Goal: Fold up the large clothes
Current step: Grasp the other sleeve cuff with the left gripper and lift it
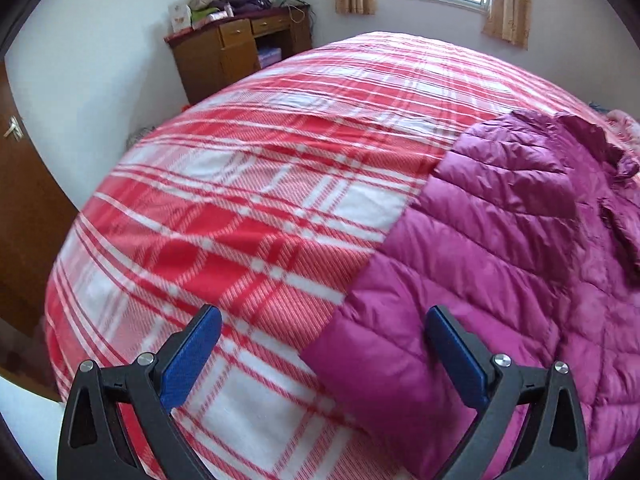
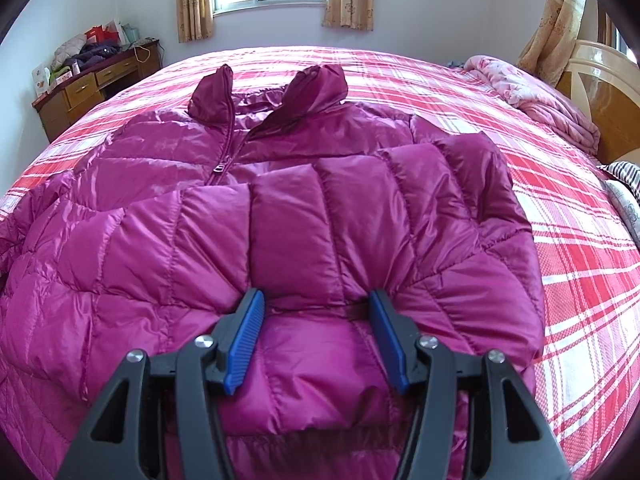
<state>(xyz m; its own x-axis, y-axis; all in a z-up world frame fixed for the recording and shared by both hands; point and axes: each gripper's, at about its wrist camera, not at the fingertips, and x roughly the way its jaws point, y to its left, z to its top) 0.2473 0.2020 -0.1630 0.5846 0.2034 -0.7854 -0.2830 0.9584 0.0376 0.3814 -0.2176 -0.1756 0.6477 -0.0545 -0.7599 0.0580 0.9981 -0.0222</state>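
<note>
Magenta puffer jacket [image 2: 280,200] spread front-up mid-bed [image 1: 240,200], sleeve folded across chest. Right tool [image 2: 316,336] jaws wide, straddling sleeve cuff, probably just placed. Left tool [image 1: 324,344] wide, empty, over jacket's hem edge, ready for next fold.

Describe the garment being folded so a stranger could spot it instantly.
Look at the large bed with the red-and-white plaid cover. In its middle lies a magenta quilted puffer jacket, collar toward the window, one sleeve folded across its front. Unlike the pale pink floral blanket bunched by the headboard, it is shiny and stitched into puffy panels.
</note>
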